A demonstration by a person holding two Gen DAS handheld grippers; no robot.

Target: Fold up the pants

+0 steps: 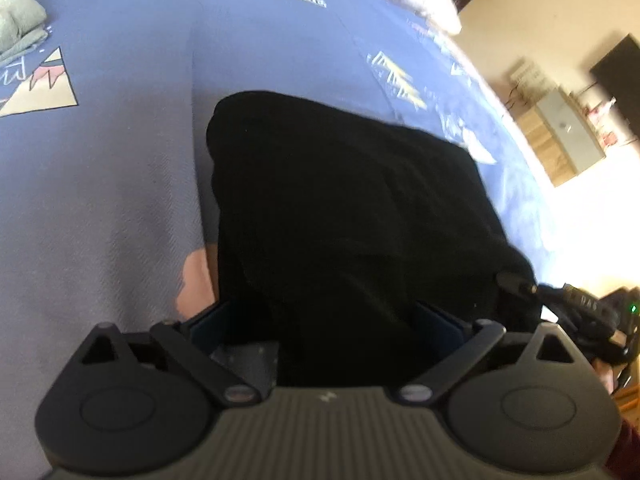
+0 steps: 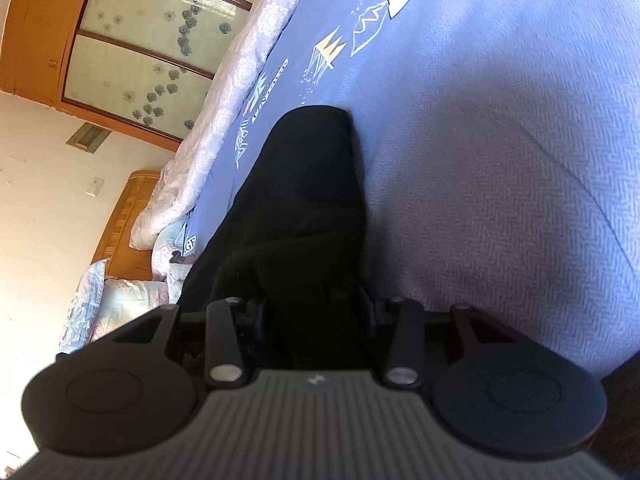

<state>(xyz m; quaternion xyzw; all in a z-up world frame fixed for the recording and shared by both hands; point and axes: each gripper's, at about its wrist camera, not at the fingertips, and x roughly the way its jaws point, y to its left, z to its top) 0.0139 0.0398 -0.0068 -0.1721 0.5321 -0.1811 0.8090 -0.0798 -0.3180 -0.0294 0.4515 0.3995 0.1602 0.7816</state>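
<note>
1. The black pants [image 1: 344,208] lie folded on the blue bed sheet [image 1: 104,200].
2. The left claw [image 1: 320,320] stands wide, with cloth between its fingers, unpressed.
3. The right claw [image 2: 316,312] is narrower, with pants cloth between its fingers; whether it grips, I cannot tell.

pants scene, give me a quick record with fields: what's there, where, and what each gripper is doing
item: black pants, bunched in a compact pile
surface: blue printed bedspread
left gripper: jaws wide apart, pants fabric between them, pads not pressing on it
right gripper: jaws partly open, dark fabric between them; grip unclear
beside bed: wooden cabinet with glass doors, in the right wrist view
other cloth: green fabric at the bedspread's far left corner
fold state: folded over at least in part; neatness unclear
</note>
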